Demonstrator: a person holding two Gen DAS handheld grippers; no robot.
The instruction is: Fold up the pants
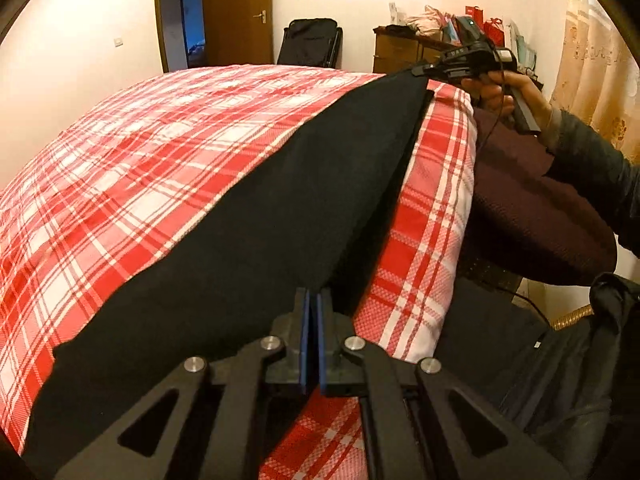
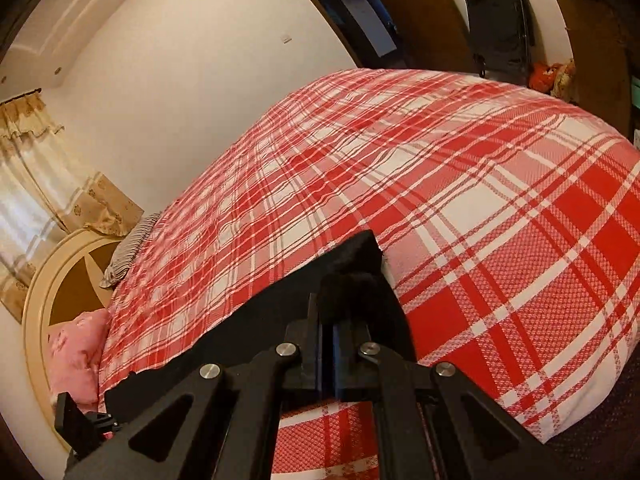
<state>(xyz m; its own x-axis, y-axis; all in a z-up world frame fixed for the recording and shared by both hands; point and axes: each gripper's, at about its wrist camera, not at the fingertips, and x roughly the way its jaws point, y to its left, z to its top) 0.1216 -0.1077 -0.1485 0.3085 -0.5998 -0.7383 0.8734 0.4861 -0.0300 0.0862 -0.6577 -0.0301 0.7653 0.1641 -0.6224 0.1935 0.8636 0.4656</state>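
Both grippers are clamping the black pants (image 1: 224, 248): the left gripper (image 1: 313, 300) is pinching one end at bottom centre, the right gripper (image 2: 335, 312) the other, the garment's long axis stretching diagonally toward the upper right across the plaid bed (image 1: 140, 152).

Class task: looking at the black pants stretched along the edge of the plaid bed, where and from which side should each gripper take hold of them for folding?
Grip the black pants at the two ends of the near edge, coming in from the bedside. The left gripper and right gripper are shut there already, and the cloth hangs taut between them, so it should lift evenly.
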